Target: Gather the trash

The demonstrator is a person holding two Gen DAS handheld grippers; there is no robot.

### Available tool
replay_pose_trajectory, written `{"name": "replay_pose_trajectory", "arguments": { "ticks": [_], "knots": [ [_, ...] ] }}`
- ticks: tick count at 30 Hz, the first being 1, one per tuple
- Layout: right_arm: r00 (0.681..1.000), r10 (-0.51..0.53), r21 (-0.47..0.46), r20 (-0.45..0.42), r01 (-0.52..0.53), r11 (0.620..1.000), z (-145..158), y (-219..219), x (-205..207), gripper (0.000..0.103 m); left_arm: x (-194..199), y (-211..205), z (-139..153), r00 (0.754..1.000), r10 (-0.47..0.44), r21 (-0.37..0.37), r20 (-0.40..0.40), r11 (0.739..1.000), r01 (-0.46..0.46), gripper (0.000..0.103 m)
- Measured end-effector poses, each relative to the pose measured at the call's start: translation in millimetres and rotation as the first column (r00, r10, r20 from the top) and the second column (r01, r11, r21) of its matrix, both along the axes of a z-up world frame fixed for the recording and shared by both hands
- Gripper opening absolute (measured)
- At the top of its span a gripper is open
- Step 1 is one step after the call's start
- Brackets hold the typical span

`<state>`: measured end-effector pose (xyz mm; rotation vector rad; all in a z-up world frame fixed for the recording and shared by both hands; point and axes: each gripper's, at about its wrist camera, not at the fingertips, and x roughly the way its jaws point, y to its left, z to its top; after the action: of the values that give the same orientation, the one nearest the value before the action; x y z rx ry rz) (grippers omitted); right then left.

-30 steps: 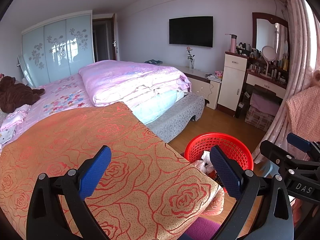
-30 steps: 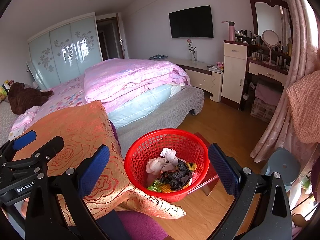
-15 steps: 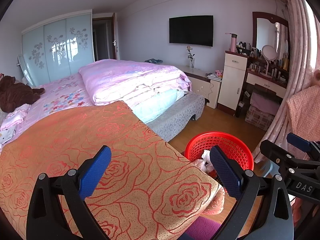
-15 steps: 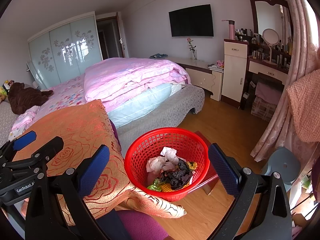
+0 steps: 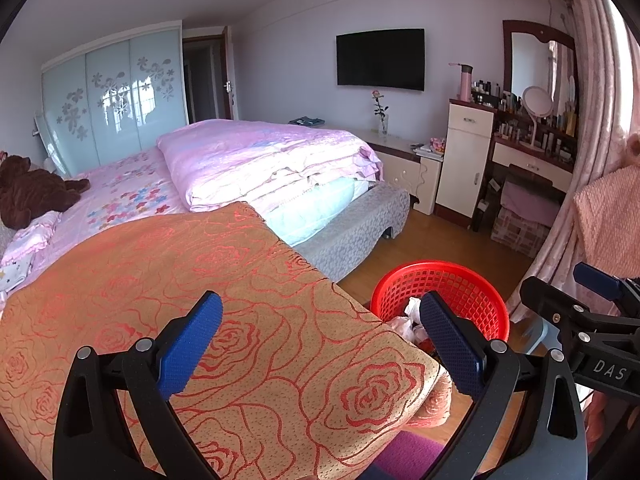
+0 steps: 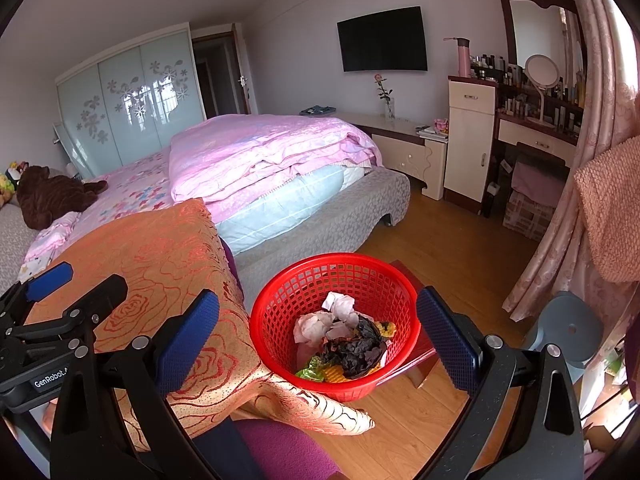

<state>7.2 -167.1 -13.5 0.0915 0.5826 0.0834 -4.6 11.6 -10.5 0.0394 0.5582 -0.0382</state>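
Observation:
A red mesh basket (image 6: pixel 336 320) stands on a small red stool and holds crumpled white paper, a black wad and green and yellow scraps (image 6: pixel 344 340). My right gripper (image 6: pixel 318 336) is open and empty, hovering just above and in front of the basket. My left gripper (image 5: pixel 320 344) is open and empty over an orange rose-patterned cloth (image 5: pixel 200 300). In the left wrist view the basket (image 5: pixel 452 288) sits to the right, partly hidden by the cloth's edge. No loose trash shows on the cloth.
A bed with a folded pink quilt (image 6: pixel 272 152) lies behind. A dresser with a mirror and bottles (image 6: pixel 532 92) stands at the right by a pink curtain. A grey stool (image 6: pixel 568 328) sits on the wooden floor. Purple fabric (image 6: pixel 280 448) lies below.
Both grippers stay open and nearly still; the views drift only slightly. Nothing was picked up or dropped.

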Motion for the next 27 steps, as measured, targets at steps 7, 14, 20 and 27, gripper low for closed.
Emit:
{"name": "replay_pose_trajectory", "arguments": {
  "ticks": [7, 14, 20, 27],
  "knots": [
    [1.000, 0.000, 0.001, -0.001, 0.000, 1.000, 0.7, -0.7, 0.6, 0.096, -2.2, 3.1, -6.1, 1.000, -0.001, 0.007, -0.001, 1.000, 0.001, 0.095],
    [1.000, 0.001, 0.001, -0.002, -0.001, 1.000, 1.5, -1.1, 1.1, 0.096, -2.7, 3.4, -7.5, 1.000, -0.003, 0.008, -0.002, 1.000, 0.003, 0.095],
    [1.000, 0.000, 0.002, -0.002, 0.000, 1.000, 2.0, -1.4, 1.4, 0.096, -6.4, 4.7, -8.8, 1.000, -0.030, -0.003, 0.005, 1.000, 0.030, 0.095],
    [1.000, -0.005, 0.000, -0.007, 0.005, 1.000, -0.3, 0.5, 0.1, 0.096, -9.6, 5.5, -4.7, 0.999, -0.031, -0.004, 0.022, 1.000, 0.031, 0.095]
  ]
}}
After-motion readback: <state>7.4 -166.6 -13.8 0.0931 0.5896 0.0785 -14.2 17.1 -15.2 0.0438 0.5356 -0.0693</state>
